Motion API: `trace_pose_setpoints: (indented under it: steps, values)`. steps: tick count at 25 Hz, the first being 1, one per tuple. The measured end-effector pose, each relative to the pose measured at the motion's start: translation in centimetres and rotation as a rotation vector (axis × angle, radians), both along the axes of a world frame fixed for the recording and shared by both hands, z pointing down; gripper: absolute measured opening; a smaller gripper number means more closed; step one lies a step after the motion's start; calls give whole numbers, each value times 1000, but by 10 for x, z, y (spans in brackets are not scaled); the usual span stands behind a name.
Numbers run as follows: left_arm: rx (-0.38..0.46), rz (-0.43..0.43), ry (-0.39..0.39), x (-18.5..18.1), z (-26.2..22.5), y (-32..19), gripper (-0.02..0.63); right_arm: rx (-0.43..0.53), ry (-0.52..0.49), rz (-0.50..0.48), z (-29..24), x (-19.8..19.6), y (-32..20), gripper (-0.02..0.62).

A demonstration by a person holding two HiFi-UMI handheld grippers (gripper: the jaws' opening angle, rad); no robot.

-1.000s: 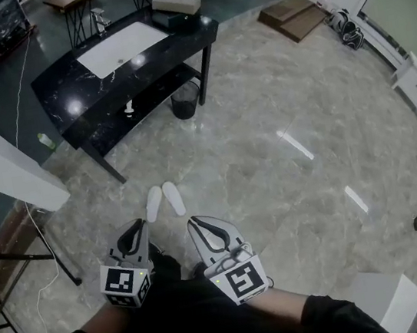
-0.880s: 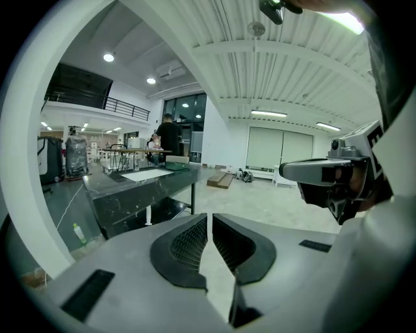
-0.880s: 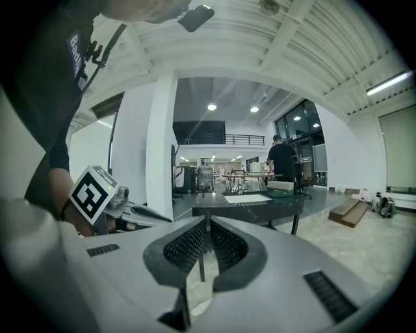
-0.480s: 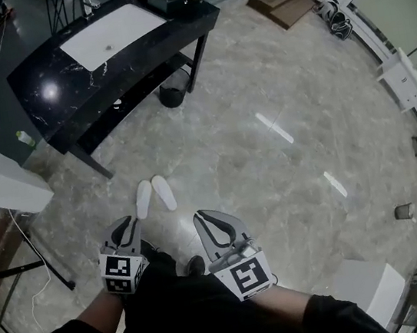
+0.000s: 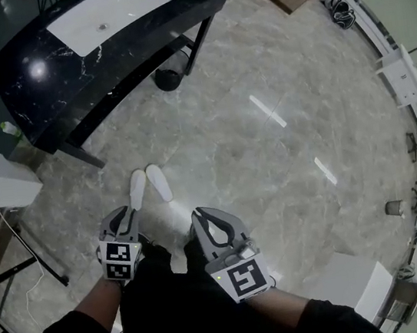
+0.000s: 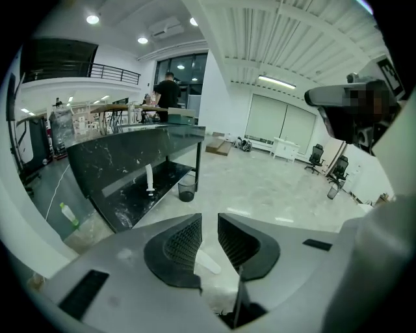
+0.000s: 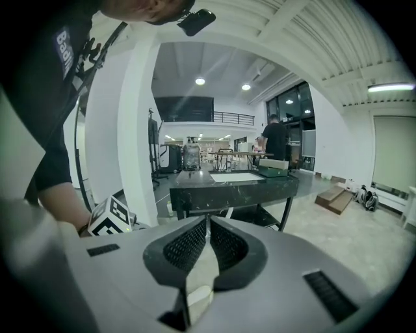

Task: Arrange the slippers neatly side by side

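The slippers lie in a slight V on the floor before the table, so I'd lower my left gripper, jaws just opening and empty, squarely over one splayed end, with the right gripper waiting, jaws together.

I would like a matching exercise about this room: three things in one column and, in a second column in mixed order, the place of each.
Things:
1. slippers
2. bin
3. white basin

Places:
a. sunk into the top of the black table
b. on the open floor
c. under the table, beside a leg

Pairs: 1-b, 2-c, 3-a.
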State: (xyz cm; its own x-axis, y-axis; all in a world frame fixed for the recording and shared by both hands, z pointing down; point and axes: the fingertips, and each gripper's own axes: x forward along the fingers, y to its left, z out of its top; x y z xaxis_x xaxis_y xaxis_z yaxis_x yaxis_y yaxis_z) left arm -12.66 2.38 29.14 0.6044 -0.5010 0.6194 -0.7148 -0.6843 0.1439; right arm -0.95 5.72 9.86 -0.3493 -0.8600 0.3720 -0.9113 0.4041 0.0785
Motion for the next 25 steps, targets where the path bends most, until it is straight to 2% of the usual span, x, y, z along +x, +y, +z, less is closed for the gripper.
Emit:
trace_pose_setpoints:
  steps: [6, 14, 20, 25]
  values:
    - [-5, -57, -90, 24, 47, -21, 52, -58, -18, -116, 44, 12, -22, 0]
    - [-77, -162, -169, 51, 123, -37, 52, -153, -72, -222, 113, 40, -42, 0]
    - [-130, -178, -237, 53, 174, -41, 52, -179, -112, -203, 150, 63, -48, 0]
    - [-184, -182, -249, 56, 247, -51, 74, -229, -126, -147, 208, 74, -43, 0]
